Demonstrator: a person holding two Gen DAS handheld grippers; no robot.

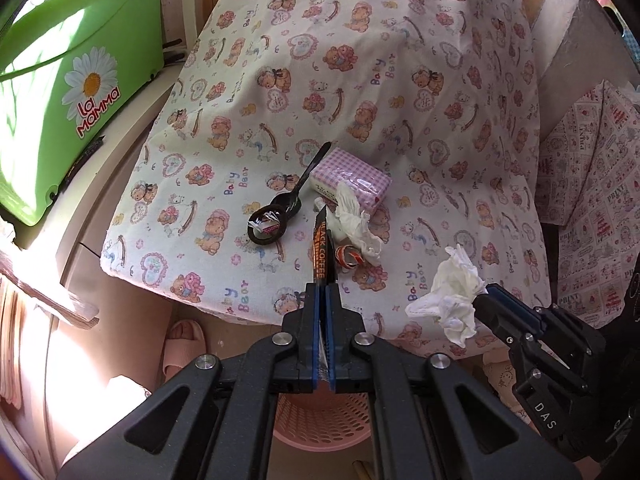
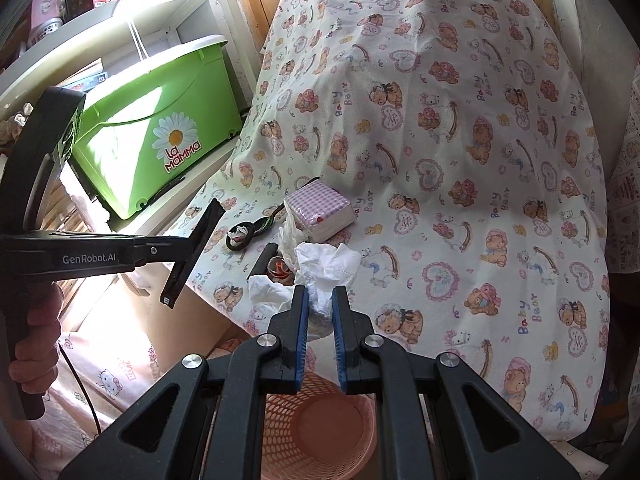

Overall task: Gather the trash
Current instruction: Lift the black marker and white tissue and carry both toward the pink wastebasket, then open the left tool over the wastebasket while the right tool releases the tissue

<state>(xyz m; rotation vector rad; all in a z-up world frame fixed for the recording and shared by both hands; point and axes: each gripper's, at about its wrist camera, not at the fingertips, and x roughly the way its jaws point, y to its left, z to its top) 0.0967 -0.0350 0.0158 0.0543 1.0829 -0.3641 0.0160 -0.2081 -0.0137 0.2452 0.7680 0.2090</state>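
With both loads lifted, each should be brought squarely over the pink basket (image 2: 320, 432) before letting go. Left gripper (image 1: 325, 292) fingers are clamped on a "BLACK COFFEE" sachet (image 1: 320, 252); right gripper (image 2: 320, 300) fingers pinch a crumpled tissue (image 2: 326, 268). Beyond the basket, 1 green tub (image 2: 160, 136) reads "La Mamma".

Green La Mamma bin (image 1: 76, 92) sitting left, bear-print cloth (image 1: 360, 80) draped, black spoon (image 1: 298, 188), checked tissue pack (image 1: 352, 180) beside it

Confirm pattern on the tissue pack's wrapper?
Pink-and-white gingham check on the tissue pack, with plain white sides. It shows best in the left wrist view.
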